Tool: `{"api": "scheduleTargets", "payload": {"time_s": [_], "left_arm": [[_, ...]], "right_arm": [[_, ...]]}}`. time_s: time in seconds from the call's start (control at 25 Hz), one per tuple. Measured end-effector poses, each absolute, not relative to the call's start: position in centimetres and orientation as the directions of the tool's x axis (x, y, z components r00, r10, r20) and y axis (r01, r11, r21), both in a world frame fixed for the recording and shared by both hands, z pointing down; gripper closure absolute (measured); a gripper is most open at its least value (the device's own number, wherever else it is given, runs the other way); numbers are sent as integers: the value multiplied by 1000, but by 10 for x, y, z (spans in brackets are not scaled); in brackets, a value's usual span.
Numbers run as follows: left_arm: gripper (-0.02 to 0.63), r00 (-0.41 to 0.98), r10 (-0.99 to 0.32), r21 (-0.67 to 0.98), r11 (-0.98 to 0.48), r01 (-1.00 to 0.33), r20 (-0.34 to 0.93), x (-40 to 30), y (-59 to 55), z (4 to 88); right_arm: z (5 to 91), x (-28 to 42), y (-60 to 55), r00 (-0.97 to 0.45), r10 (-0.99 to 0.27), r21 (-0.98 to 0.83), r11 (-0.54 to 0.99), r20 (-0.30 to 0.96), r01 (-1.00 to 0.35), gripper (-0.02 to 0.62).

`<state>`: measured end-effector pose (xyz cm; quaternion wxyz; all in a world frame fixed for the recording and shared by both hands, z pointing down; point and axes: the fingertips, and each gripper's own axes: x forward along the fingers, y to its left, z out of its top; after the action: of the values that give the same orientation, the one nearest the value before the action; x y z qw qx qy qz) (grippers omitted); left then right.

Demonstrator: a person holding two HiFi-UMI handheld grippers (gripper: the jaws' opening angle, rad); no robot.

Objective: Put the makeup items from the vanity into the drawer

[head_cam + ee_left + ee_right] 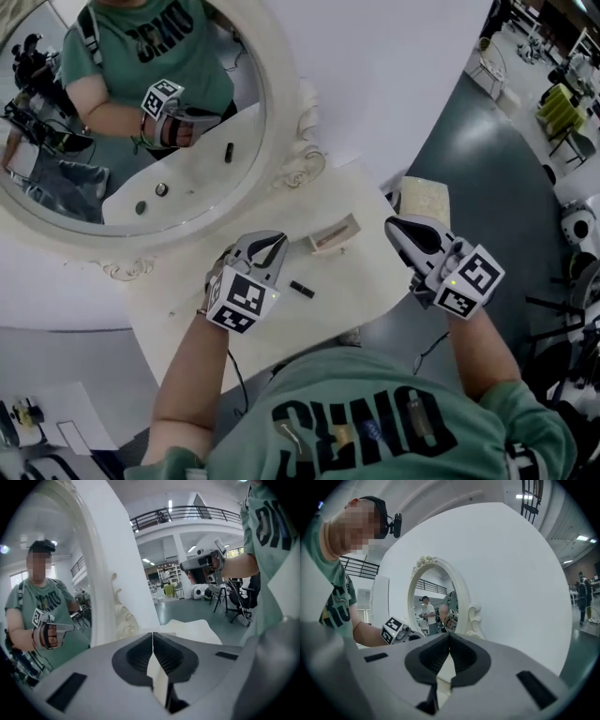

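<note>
A small black makeup tube lies on the white vanity top, just right of my left gripper. That gripper hovers over the vanity with its jaws shut and nothing between them; in the left gripper view its tips meet. A shallow beige drawer-like tray stands open just beyond the tube. My right gripper is held off the vanity's right edge, shut and empty, its tips touching.
An oval white-framed mirror stands at the back of the vanity and reflects the person, a gripper, and a few small dark items. A cream cushioned stool sits right of the vanity. Dark floor lies beyond.
</note>
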<state>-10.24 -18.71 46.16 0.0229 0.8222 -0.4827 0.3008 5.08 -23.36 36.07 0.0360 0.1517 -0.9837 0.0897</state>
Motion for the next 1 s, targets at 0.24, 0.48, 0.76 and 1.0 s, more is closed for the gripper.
{"api": "scheduleTargets", "payload": {"time_s": [0.24,0.48,0.76,1.0], "left_arm": [[597,211,-919,-239,-299,-924,333,-184,-103,387],[598,65,-993,-38,-69,-997,103,-257,2,333],[598,-106,-994,167,106,-980,12,-302,99,321],[598,-176,-984,188,173,-967,-3,-312,133,316]], "right_arm": [[332,-35,-199,-986,-143,-113,982,89,-153,584],[311,-114,-148,-996,1,-73,997,87,-6,584],[309,-173,-97,-988,120,-77,991,101,113,584],[308,-188,-78,-982,155,-77,986,110,147,584]]}}
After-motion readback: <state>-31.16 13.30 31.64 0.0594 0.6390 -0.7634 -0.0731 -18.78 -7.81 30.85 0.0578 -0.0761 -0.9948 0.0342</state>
